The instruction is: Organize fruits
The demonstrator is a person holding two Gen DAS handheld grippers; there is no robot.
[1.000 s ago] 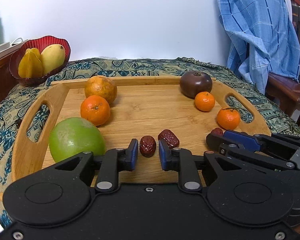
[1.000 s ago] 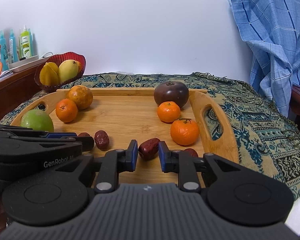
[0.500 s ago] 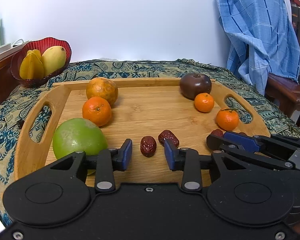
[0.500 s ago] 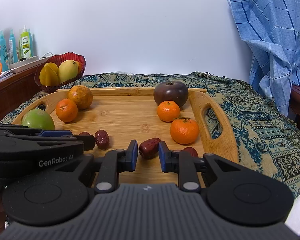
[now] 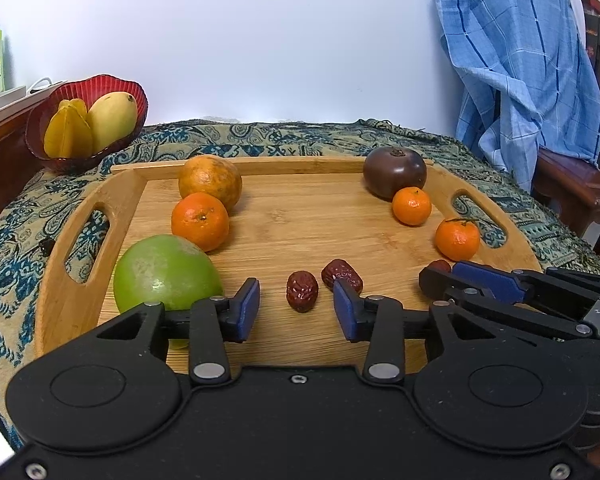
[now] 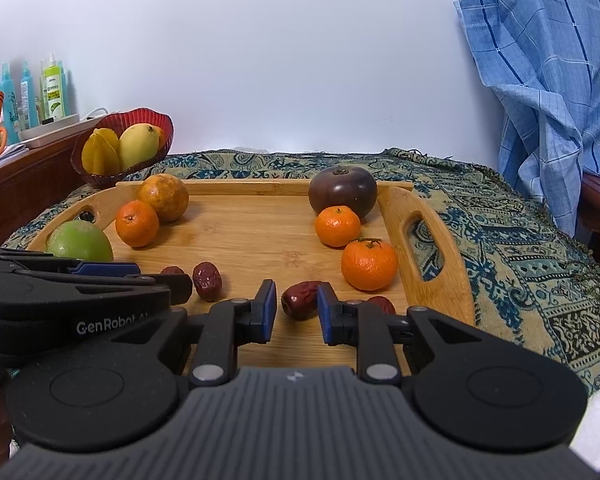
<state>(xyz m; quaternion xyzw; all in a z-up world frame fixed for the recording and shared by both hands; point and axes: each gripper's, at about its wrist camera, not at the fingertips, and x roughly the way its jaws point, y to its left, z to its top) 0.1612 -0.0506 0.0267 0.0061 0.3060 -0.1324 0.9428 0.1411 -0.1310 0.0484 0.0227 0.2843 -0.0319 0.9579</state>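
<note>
— Left gripper (image 5: 296,312)? Spread wide around one red date (image 5: 302,291), not touching. Right gripper (image 6: 296,312)? Narrowly parted, flanking another date (image 6: 301,299).
— Counted on wooden tray (image 5: 284,216): four dates, three mandarins (image 5: 199,221).

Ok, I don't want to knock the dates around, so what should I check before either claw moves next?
1. Jaws of the left claw apart: ok.
2. The near date between its fingers lies free on the tray: ok.
3. The second date clear of the left claw: not ok, it sits right by one finger.
4. Hold of the right claw on the dark date: cannot tell.
5. The mandarin beside the right claw clear of it: ok.
</note>
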